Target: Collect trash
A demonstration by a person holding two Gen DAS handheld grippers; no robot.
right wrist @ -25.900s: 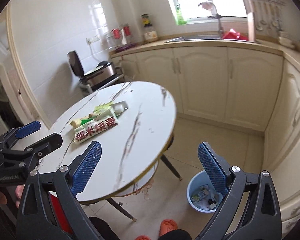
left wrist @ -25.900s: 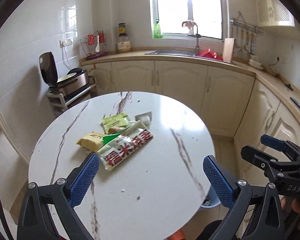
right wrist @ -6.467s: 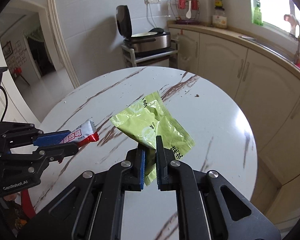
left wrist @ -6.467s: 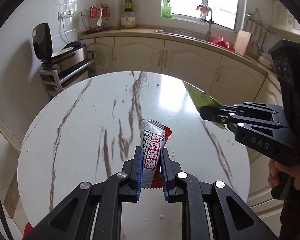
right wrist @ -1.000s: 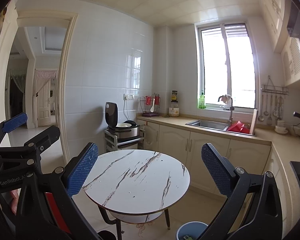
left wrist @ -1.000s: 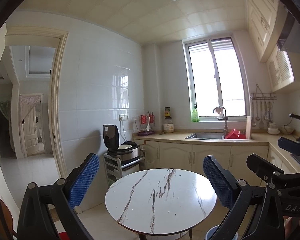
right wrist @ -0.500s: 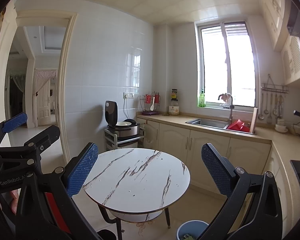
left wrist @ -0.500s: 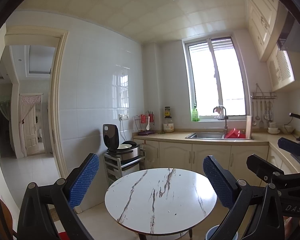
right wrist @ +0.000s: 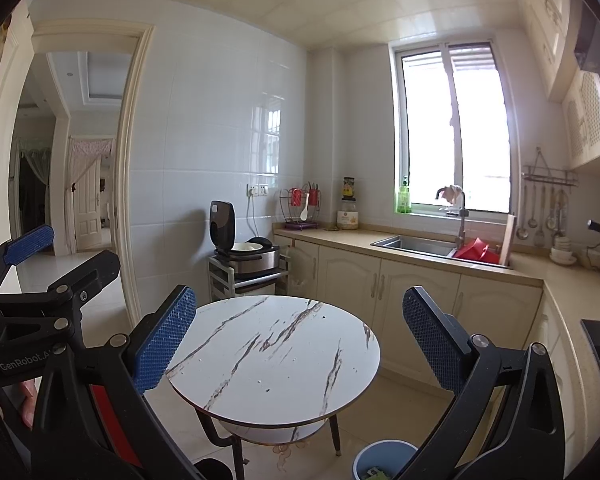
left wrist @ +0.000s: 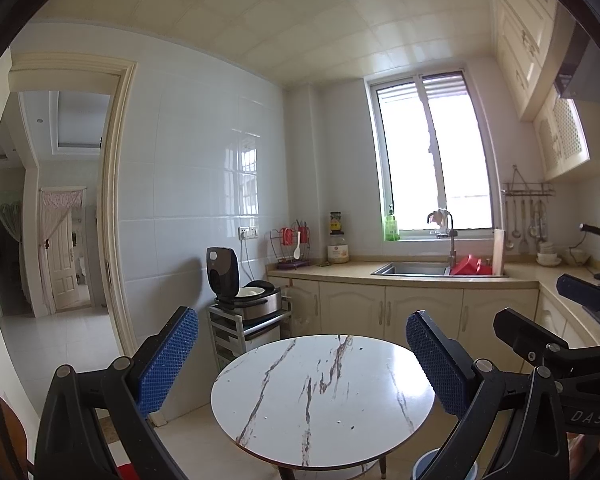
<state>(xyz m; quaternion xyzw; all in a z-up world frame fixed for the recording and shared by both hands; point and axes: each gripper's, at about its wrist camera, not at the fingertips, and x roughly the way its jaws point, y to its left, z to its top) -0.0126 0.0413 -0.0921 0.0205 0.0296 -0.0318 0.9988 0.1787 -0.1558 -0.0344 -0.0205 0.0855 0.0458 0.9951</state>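
The round white marble table (left wrist: 324, 396) (right wrist: 276, 360) stands some way off and low in both views, with only small crumbs on its top. A blue trash bin (right wrist: 380, 462) (left wrist: 424, 468) sits on the floor by the table's right side, with wrappers inside it. My left gripper (left wrist: 300, 364) is held high and back from the table, open, nothing between its blue pads. My right gripper (right wrist: 296, 340) is open too and holds nothing. Each gripper shows at the edge of the other's view.
Cream cabinets and a counter with a sink (right wrist: 416, 245) run along the back and right walls. A rice cooker (right wrist: 252, 256) on a metal rack stands left of the table. A doorway (left wrist: 52, 232) opens at the left. A red object shows low left (right wrist: 104, 412).
Almost nothing over the last second: both views sit steady, far back from the table. Since 6.5 s ago both wrappers have left the grippers, which now stand open.
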